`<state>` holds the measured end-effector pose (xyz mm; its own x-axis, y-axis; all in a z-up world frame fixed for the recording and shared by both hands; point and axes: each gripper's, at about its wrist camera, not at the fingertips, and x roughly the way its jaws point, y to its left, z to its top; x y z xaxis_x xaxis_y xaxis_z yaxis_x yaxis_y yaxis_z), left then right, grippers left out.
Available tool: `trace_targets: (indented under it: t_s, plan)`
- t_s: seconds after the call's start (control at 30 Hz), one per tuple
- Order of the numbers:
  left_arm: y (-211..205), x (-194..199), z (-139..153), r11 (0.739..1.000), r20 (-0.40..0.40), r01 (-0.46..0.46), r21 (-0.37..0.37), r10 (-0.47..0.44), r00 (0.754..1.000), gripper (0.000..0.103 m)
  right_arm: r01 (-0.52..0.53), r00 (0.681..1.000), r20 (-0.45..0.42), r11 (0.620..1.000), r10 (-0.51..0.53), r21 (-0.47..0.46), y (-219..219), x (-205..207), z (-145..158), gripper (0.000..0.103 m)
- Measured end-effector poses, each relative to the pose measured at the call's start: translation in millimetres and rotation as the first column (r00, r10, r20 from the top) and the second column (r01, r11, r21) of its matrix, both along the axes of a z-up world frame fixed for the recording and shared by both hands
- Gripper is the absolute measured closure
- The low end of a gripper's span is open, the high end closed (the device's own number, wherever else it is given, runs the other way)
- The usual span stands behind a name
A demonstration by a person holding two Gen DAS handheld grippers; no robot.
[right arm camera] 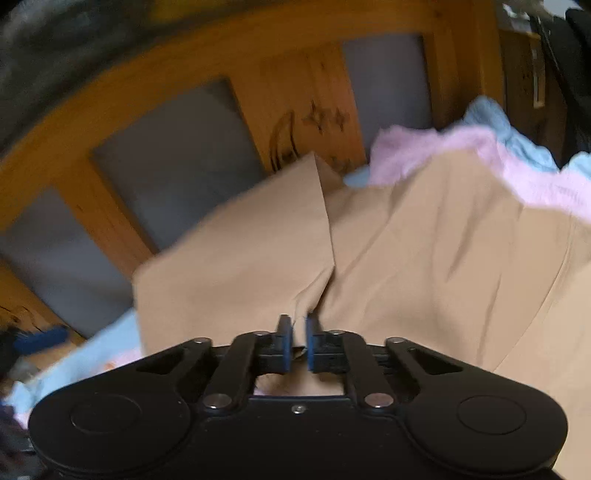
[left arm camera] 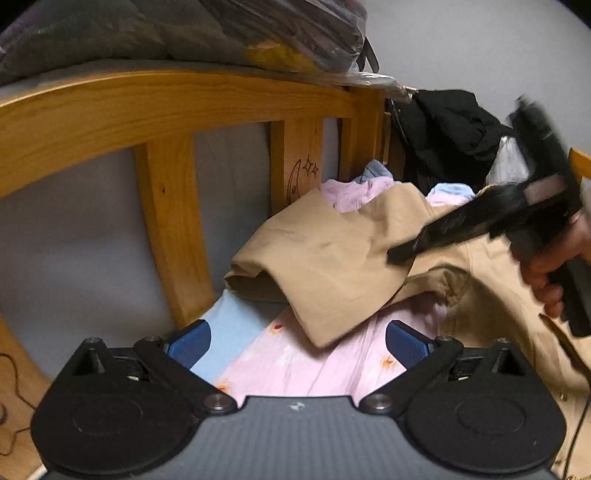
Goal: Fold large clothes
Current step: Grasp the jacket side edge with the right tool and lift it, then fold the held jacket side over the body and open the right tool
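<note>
A tan garment (left arm camera: 332, 258) lies crumpled on the bed, one folded flap pointing toward the headboard. My left gripper (left arm camera: 299, 343) hovers low in front of it, wide open, its blue pads (left arm camera: 192, 343) apart over the sheet with only the flap's corner between them. My right gripper (left arm camera: 400, 254), held by a hand (left arm camera: 546, 273), reaches in from the right with its tip on the garment. In the right wrist view the right gripper (right arm camera: 299, 332) is shut, and the tan garment (right arm camera: 406, 258) puckers into a crease pinched between its pads.
A wooden headboard (left arm camera: 166, 110) with a moon-and-stars carving stands close behind. Pink flowered bedding (left arm camera: 295, 365) and light blue cloth (left arm camera: 229, 325) lie beneath. Black clothing (left arm camera: 450, 133) hangs at the back right. A plastic-wrapped bundle (left arm camera: 184, 29) sits on top of the headboard.
</note>
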<state>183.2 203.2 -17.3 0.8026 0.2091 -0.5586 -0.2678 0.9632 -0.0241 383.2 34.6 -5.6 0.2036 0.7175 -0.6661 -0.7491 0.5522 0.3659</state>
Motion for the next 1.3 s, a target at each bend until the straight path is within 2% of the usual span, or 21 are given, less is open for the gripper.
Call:
trace_targets:
  t_s: [0.1,0.23,0.37,0.5,0.63,0.7,0.83,0.87,1.0,1.07,1.17,1.23,1.3]
  plan:
    - [-5,2,1,1.000,0.008,0.004,0.003,-0.004,1.000,0.001,-0.005,1.000,0.014,0.997,0.004,0.083,-20,5,35,0.100]
    - [-19,9,0,0.999,0.000,0.013,0.043,-0.013,1.000,0.000,-0.015,1.000,0.024,0.983,0.010,0.182,-51,13,95,0.100]
    - [-35,29,-3,0.997,-0.011,0.001,0.081,0.000,1.000,0.000,0.026,1.000,0.003,0.965,-0.028,0.260,-86,25,146,0.100]
    - [-55,59,-9,0.986,-0.038,-0.008,0.164,0.014,0.999,0.001,0.081,0.997,-0.016,0.946,-0.080,0.313,-119,39,180,0.100]
    - [-70,74,-6,0.990,0.005,0.010,0.142,-0.011,1.000,0.011,0.119,0.993,-0.017,0.947,-0.119,0.300,-155,45,197,0.100]
    - [-80,77,-3,0.986,0.022,0.028,0.167,-0.032,0.999,0.015,0.143,0.990,-0.021,0.949,-0.143,0.282,-178,46,202,0.100]
    - [-107,74,0,0.956,0.061,0.107,0.275,-0.129,0.990,0.028,0.201,0.980,-0.047,0.947,-0.195,0.251,-221,48,194,0.100]
    - [-112,76,0,0.949,0.057,0.131,0.286,-0.153,0.987,0.028,0.216,0.976,-0.049,0.947,-0.211,0.238,-235,45,192,0.100]
    - [-128,76,-4,0.919,0.011,0.274,0.284,-0.289,0.957,0.028,0.287,0.958,-0.066,0.944,-0.280,0.164,-277,40,174,0.100]
    - [-135,71,-4,0.897,-0.014,0.341,0.283,-0.352,0.936,0.026,0.339,0.939,-0.100,0.934,-0.328,0.113,-297,39,153,0.100]
    - [-134,59,2,0.876,-0.015,0.418,0.241,-0.427,0.904,0.019,0.404,0.907,-0.159,0.913,-0.391,0.055,-323,37,119,0.100]
    - [-131,47,9,0.872,-0.001,0.453,0.188,-0.461,0.887,0.017,0.444,0.879,-0.205,0.896,-0.431,0.017,-340,33,94,0.100]
    - [-122,40,18,0.876,0.019,0.465,0.130,-0.471,0.882,0.015,0.487,0.845,-0.247,0.874,-0.475,-0.015,-361,29,72,0.100]
